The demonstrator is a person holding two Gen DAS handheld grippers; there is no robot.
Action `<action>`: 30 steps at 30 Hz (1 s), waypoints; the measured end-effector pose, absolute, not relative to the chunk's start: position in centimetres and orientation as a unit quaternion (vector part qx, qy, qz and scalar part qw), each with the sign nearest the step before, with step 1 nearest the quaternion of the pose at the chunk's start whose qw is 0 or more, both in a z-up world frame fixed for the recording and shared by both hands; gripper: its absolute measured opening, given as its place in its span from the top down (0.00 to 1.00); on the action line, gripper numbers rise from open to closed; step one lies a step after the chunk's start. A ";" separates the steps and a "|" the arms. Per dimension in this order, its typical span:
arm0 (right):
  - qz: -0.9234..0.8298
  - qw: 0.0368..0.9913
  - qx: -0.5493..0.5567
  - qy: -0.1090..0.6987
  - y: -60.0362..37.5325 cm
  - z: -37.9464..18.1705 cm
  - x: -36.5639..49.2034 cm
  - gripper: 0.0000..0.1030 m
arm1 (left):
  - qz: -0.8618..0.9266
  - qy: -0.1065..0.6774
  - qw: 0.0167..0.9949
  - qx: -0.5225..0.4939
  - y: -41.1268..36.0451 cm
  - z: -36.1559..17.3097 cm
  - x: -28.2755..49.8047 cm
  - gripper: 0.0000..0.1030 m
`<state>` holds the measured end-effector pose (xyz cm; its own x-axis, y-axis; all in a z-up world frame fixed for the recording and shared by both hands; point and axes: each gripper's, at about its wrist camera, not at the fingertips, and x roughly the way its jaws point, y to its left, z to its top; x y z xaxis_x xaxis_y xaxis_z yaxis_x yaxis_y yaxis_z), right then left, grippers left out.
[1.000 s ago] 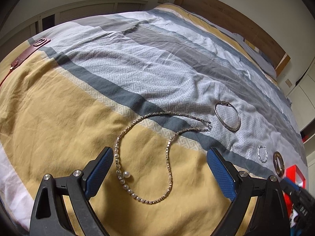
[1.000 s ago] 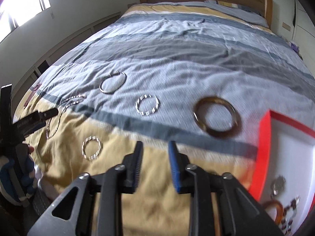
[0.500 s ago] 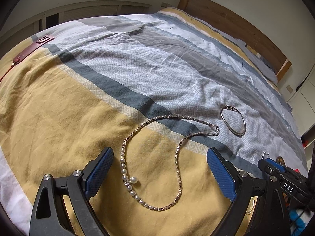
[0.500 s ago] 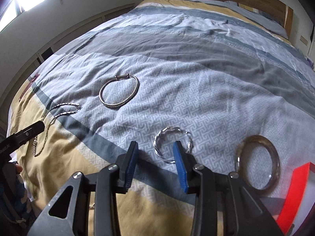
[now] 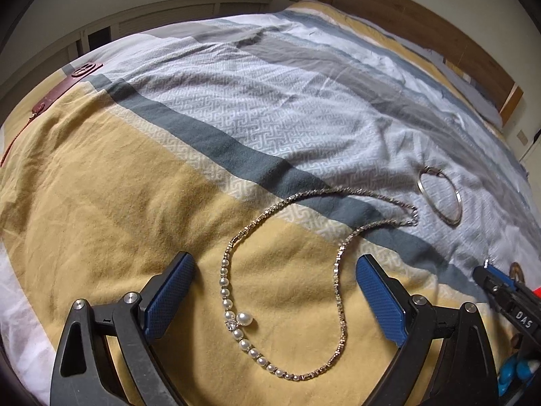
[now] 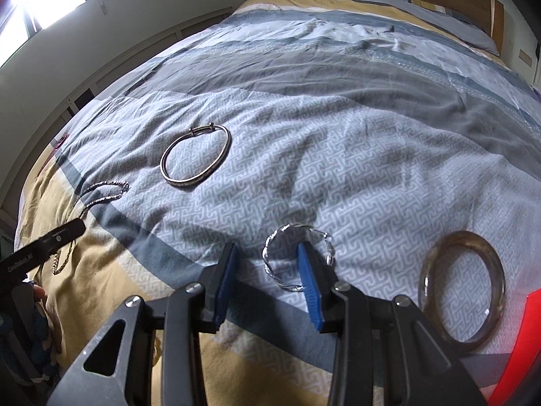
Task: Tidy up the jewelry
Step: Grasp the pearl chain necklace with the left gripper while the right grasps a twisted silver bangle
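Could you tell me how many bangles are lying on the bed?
3: a thin metal bangle farthest back, a twisted silver cuff at the right claw, and a thick brown bangle near the red tray.

Landmark: twisted bangle (image 6: 297, 258) on bed (image 6: 338, 118). Plain bangle (image 6: 196, 155) behind-left of it. Wide ring bangle (image 6: 461, 286) right of it. Necklace (image 5: 287, 291) far left, between left claw (image 5: 275, 292) fingers (image 5: 170, 291); right claw (image 6: 267, 282) straddles landmark's left side.
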<state>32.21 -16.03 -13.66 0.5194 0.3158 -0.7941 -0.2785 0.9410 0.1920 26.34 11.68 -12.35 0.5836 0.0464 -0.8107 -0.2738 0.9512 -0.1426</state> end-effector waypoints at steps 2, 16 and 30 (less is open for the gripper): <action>0.171 0.872 0.021 0.458 -16.0 -13.7 32.2 0.65 | 0.103 0.447 0.880 -0.125 11.8 -12.5 26.3 0.08; 0.169 0.879 0.015 0.446 -15.7 -14.2 32.3 0.65 | 0.107 0.444 0.881 -0.124 11.9 -12.8 26.3 0.12; 0.164 0.884 0.013 0.437 -15.5 -13.7 31.9 0.75 | 0.069 0.431 0.891 -0.124 11.1 -12.2 26.1 0.50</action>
<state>31.85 -15.51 -13.72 0.5640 0.3019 -0.7686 -0.2796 0.9456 0.1663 26.09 11.13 -12.18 0.6190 0.0154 -0.7853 -0.2295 0.9597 -0.1621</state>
